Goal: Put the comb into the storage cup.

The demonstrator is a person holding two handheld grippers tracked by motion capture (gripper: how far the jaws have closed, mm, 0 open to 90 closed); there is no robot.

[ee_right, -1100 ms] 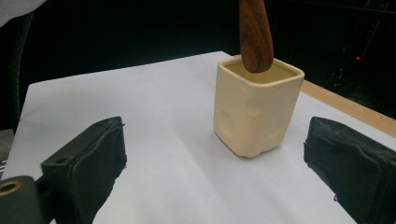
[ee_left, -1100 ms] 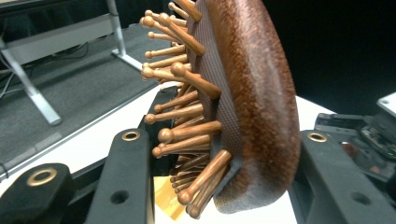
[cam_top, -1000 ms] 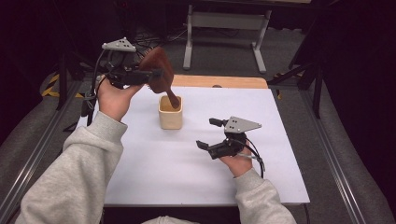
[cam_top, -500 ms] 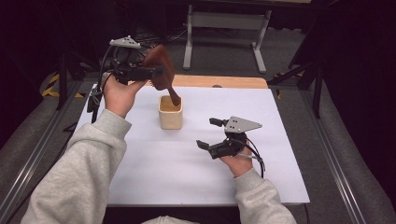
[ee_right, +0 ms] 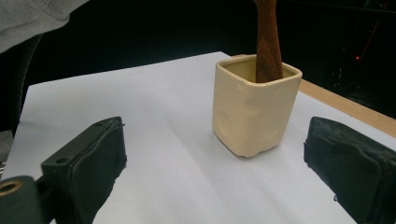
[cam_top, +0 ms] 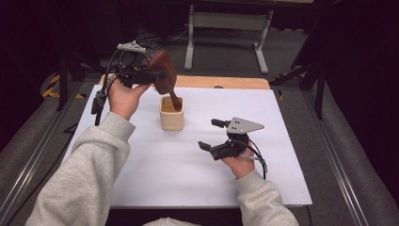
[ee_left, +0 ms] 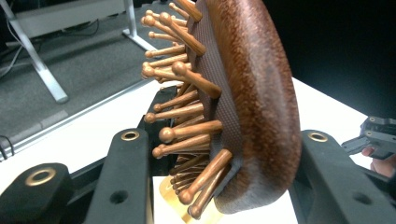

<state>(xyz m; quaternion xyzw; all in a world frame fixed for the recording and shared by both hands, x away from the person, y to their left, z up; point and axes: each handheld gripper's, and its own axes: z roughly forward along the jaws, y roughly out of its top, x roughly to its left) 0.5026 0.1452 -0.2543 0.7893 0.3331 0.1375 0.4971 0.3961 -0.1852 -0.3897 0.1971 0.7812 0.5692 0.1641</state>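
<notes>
Clamped by the left gripper (cam_top: 155, 75) at its head, the hairbrush (cam_top: 164, 77) is tilted, handle down inside the cup (cam_top: 171, 114) directly below; the right gripper (cam_top: 209, 135) is held apart nearby.

The high view looks forward and down from above the person's side of the worktop (cam_top: 197, 179), far enough back to take in both sleeves and the floor beyond. The left gripper view rides on the left tool (cam_top: 157, 75) and looks along its jaws, very near the brush (ee_left: 243, 102) between them, with the cup (ee_left: 187, 205) just below. The right gripper view sits low on the right tool (cam_top: 211, 136), facing across the worktop to the cup ahead of its jaws. All three views share the cup and brush; the left gripper view also catches the right tool at its right edge
</notes>
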